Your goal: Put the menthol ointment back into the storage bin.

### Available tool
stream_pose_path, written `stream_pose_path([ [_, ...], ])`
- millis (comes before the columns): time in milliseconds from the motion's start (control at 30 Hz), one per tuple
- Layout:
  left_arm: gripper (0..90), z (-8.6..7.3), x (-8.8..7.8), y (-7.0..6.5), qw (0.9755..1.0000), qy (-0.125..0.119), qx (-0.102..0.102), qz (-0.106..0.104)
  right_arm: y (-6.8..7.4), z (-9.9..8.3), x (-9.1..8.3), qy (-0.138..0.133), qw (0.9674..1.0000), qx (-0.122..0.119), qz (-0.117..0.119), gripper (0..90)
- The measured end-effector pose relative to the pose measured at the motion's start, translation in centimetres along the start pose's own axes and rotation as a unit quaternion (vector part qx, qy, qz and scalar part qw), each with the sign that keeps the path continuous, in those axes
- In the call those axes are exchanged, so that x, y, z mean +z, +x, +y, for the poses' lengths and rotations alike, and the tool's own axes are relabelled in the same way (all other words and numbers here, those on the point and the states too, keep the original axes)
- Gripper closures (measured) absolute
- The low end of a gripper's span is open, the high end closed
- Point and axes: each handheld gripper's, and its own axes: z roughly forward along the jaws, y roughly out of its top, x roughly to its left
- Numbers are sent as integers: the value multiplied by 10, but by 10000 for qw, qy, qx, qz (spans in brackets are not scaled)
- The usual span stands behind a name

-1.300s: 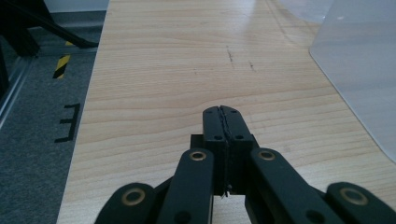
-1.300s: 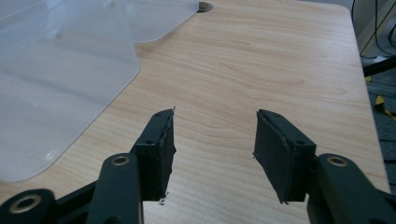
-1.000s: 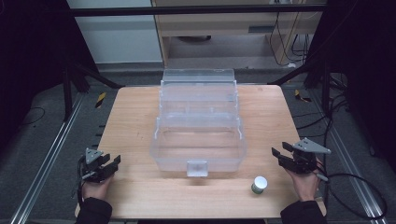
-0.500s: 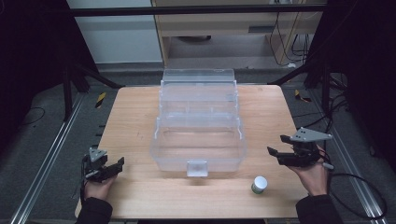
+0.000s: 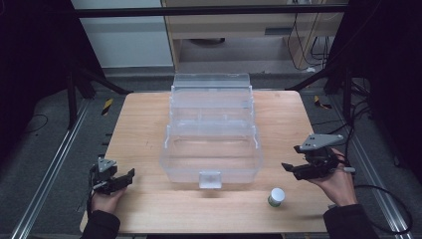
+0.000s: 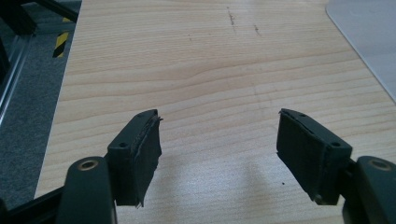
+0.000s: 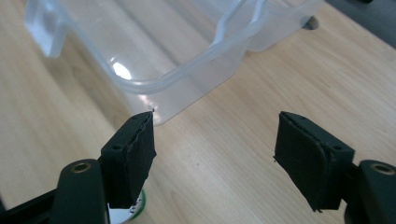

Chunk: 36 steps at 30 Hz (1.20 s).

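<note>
Holding both claws spread and empty, I'd judge the small white-capped jar [image 5: 276, 196] near the surface's front right edge my target. My right claw [image 5: 293, 171] hovers just behind it; I should descend squarely. The clear plastic bin [image 5: 211, 144] crowds centre; left claw [image 5: 122, 180] idles front-left.

Black hand-held gripper [image 5: 115, 182], grey plate; dark sleeves [image 5: 101, 225].

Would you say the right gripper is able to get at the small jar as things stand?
Probably yes: the right gripper is open and holds nothing, the jar stands just beside it on bare table, and the bin sits off to the side.
</note>
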Motion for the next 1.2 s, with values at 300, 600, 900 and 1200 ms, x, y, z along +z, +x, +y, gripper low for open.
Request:
stream_pose_path([
  [300, 294, 0, 1, -2, 10000, 69, 58, -42, 8, 3, 0, 517, 9979, -317, 225, 283],
  [600, 293, 0, 2, -2, 9999, 100, 72, -59, 15, 5, 7, 962, 9924, -573, 501, 308],
  [900, 291, 0, 3, -3, 9998, 138, 99, -79, 26, 6, 17, 1428, 9816, -942, 846, 320],
  [1200, 287, 0, 3, -3, 9998, 166, 123, -69, 32, 3, 26, 1769, 9728, -1142, 966, 328],
])
